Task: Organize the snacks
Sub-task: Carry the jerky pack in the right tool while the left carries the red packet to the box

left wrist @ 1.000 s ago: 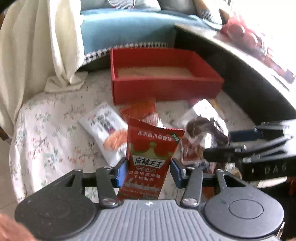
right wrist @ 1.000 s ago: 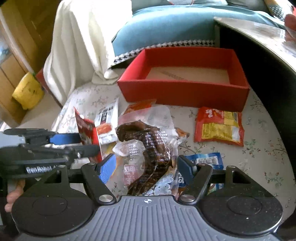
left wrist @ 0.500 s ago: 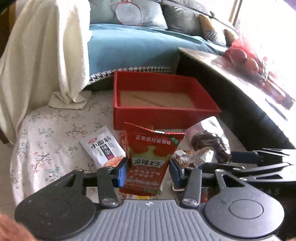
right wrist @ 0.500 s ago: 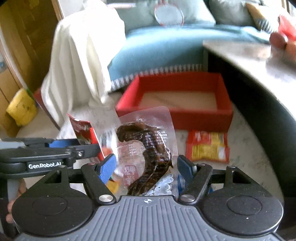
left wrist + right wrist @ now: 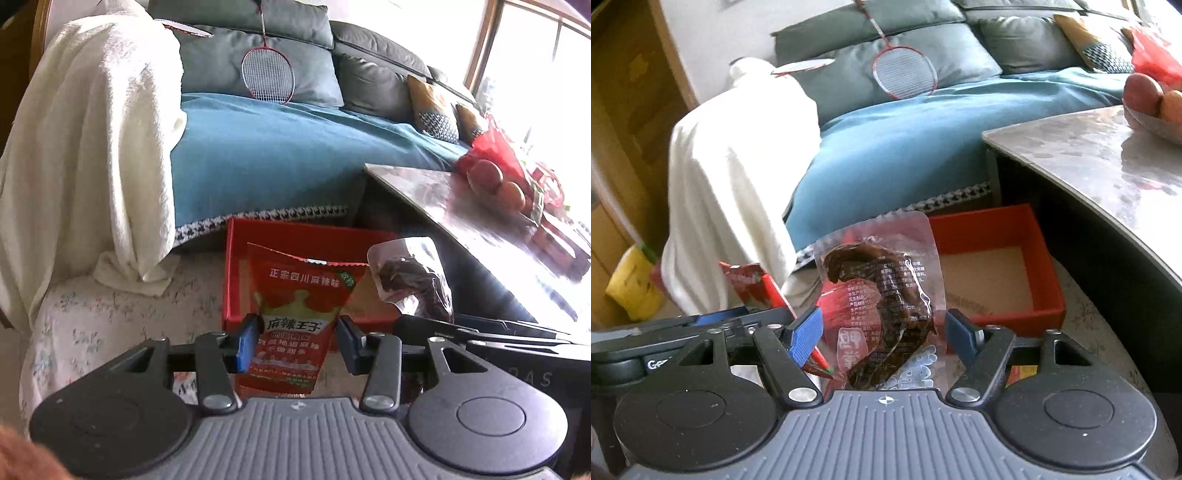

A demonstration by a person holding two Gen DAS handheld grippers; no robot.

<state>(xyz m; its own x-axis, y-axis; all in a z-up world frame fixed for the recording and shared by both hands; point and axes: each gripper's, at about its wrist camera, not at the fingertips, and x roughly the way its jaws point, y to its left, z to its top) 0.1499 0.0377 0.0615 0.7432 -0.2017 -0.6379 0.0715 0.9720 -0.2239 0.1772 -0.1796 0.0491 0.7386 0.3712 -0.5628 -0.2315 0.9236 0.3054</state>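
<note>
The red box point(image 5: 236, 273) lay ahead of and below both grippers. The left gripper point(image 5: 295, 341), jaws narrow, clamped the red packet point(image 5: 295, 295) upright; the right gripper point(image 5: 882, 332), jaws wider, held the clear pouch point(image 5: 879, 284) upright, nearer the box's open middle. A second earlier both hung low over the snack-strewn surface point(image 5: 92, 317); now they were lifted, boxward.

Two held snack packets point(image 5: 295, 314) point(image 5: 882, 306) hang side by side before the box point(image 5: 997, 273), sofa point(image 5: 277, 155) behind.
</note>
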